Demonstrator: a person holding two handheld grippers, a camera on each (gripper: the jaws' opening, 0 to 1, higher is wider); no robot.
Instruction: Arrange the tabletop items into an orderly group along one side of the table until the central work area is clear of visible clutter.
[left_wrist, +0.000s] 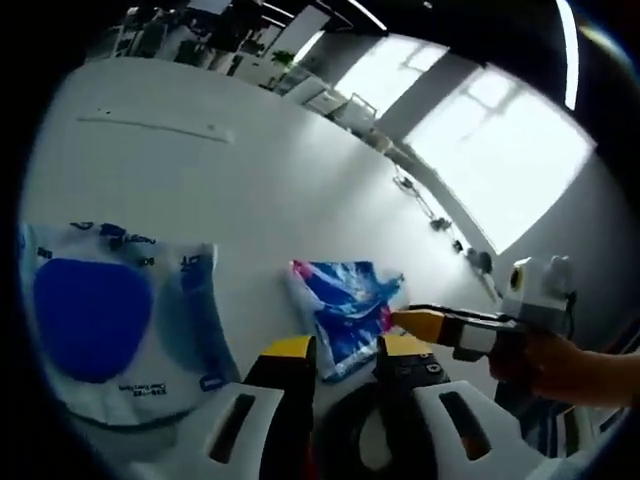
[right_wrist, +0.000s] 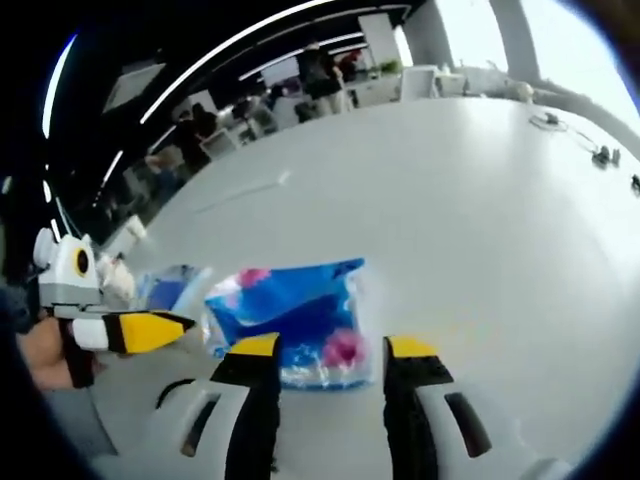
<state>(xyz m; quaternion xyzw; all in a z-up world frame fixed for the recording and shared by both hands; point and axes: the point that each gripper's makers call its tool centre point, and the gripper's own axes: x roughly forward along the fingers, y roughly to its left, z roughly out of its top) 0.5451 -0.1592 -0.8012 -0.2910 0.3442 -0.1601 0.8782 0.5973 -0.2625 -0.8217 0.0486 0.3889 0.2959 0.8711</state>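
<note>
Mid-sort on a white table (left_wrist: 230, 170). Two soft packets in play: a blue-and-pink printed packet (left_wrist: 345, 305) and a larger clear pouch with a blue pad inside (left_wrist: 110, 315).

Left gripper view: left gripper (left_wrist: 345, 365) low over the table, jaws spread, nothing between them. Printed packet lies flat just ahead of the tips, slightly right of centre. Clear pouch flat on the table to the left, near but apart from the printed packet. Right gripper (left_wrist: 415, 322) enters from the right, held by a hand (left_wrist: 555, 365), yellow tip at the packet's right edge; touching or just short, can't tell.

Right gripper view: right gripper (right_wrist: 330, 350) also spread and empty, jaws straddling the near edge of the printed packet (right_wrist: 290, 320). Clear pouch (right_wrist: 170, 285) partly visible behind on the left. Left gripper (right_wrist: 150, 330) comes in from the left, tip close to the packet's left edge.

Judged step: lining up on the printed packet, approached from both sides, not yet grasped.

Next move, as a guess: drop one set of jaws onto a packet edge, pinch the film, slide or lift toward the clear pouch so both sit together along one side. Thin limp film, so needs a low, flat approach; likely to slip or crumple if pinched too shallow.

Rest of the table centre looks bare; faint line mark (left_wrist: 155, 125) far off.
</note>
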